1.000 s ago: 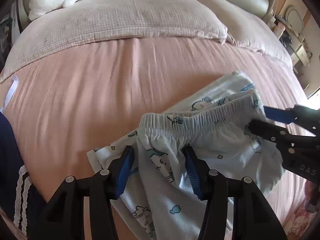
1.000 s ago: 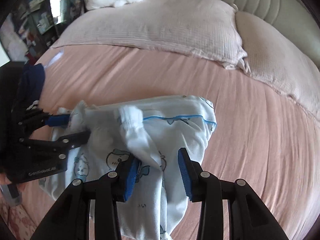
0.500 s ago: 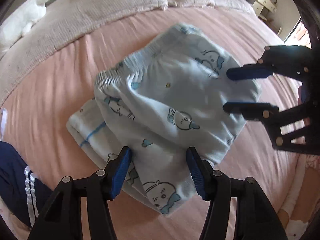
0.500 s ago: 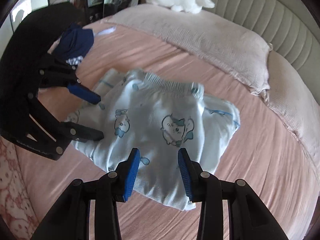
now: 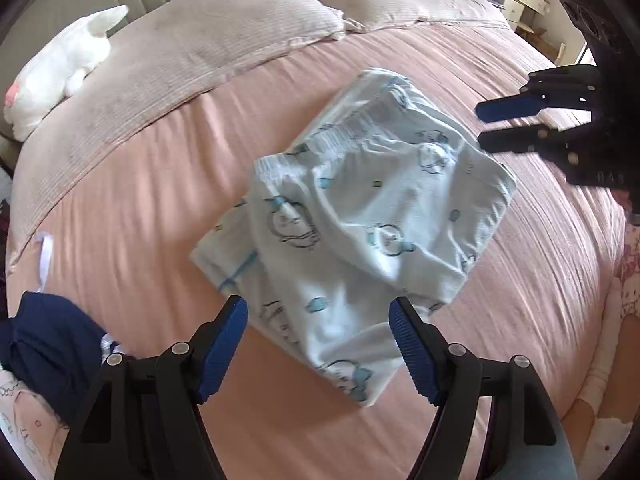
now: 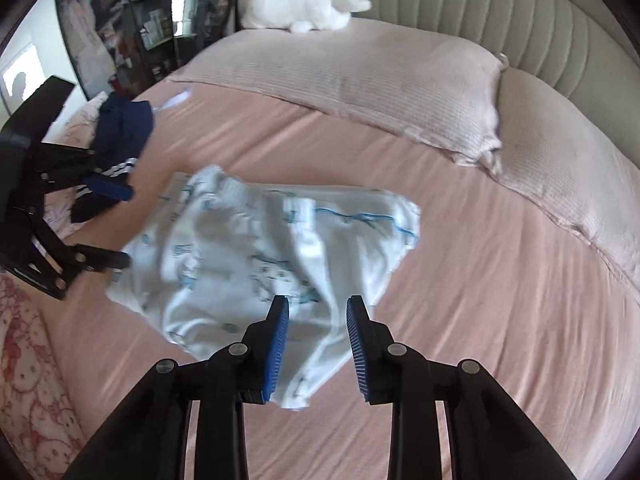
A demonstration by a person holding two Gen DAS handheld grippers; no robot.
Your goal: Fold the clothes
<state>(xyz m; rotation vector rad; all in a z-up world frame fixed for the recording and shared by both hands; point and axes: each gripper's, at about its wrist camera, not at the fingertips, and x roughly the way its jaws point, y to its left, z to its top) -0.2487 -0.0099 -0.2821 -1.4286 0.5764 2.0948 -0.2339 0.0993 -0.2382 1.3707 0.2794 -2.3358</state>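
Folded pale-blue pajamas point(image 5: 360, 216) lie on the pink bed point(image 5: 132, 184). Left gripper point(image 5: 318, 344) has just spread wide, released; right gripper point(image 6: 317, 340), at three o'clock, has just been narrowing, empty.

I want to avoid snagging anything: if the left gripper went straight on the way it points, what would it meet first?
Most likely the folded light-blue printed pajamas, lying between and ahead of the left gripper's open fingers, with the pink sheet underneath. Depth is unclear.

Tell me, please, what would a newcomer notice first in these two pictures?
First, the pale blue printed garment, folded in the middle of the pink bed sheet. Next, the left claw, open over its near edge. Then the white plush toy on the pillow by the headboard.
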